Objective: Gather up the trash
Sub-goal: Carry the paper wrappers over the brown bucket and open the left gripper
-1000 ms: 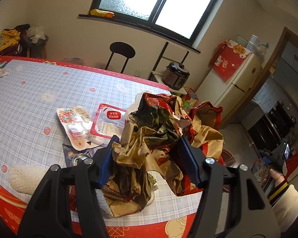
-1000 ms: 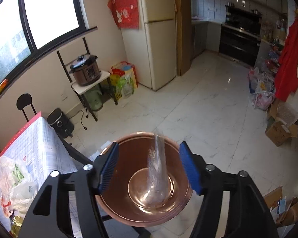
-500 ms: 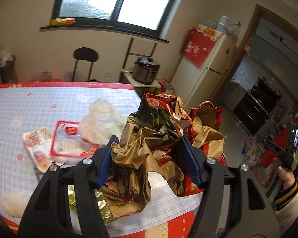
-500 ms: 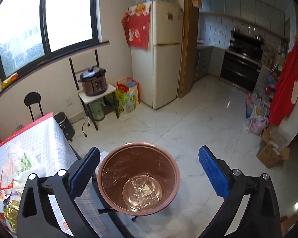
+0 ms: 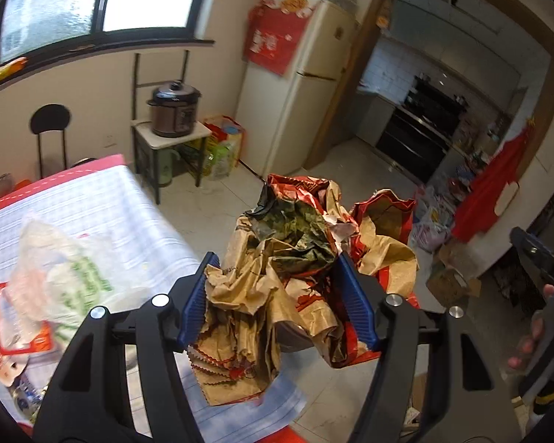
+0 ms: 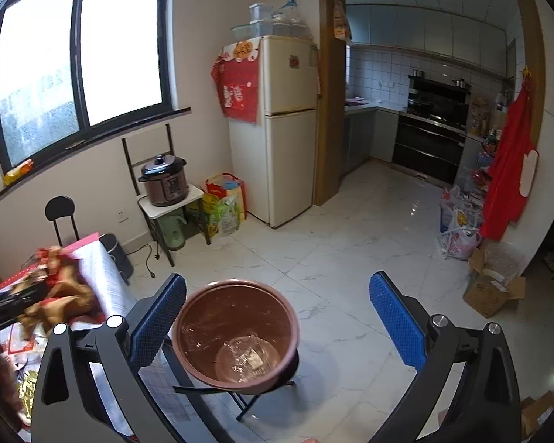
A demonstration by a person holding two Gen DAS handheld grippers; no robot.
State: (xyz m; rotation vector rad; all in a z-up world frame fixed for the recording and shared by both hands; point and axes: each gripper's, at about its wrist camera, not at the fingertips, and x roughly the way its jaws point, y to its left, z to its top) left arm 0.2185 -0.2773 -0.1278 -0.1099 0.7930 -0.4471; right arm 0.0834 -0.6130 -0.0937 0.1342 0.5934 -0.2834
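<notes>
My left gripper (image 5: 277,295) is shut on a crumpled brown and red paper bag (image 5: 295,269) and holds it in the air past the table's corner; the bag also shows at the left of the right wrist view (image 6: 55,291). My right gripper (image 6: 277,313) is open and empty, above a brown plastic bin (image 6: 236,332) on a black stand beside the table. A clear plastic wrapper (image 6: 243,356) lies in the bin's bottom. More trash lies on the checked tablecloth (image 5: 103,199): a clear plastic bag (image 5: 59,269) and a red-edged packet (image 5: 14,325).
A fridge (image 6: 277,125), a rice cooker (image 6: 164,181) on a small stand, shopping bags (image 6: 225,203) and a black chair (image 6: 61,217) line the far wall. Cardboard boxes (image 6: 491,288) sit on the white tiled floor at the right.
My left gripper has swung right with the paper bag, off the table toward the bin. My right gripper opened and dropped the clear wrapper into the bin, then rose.
</notes>
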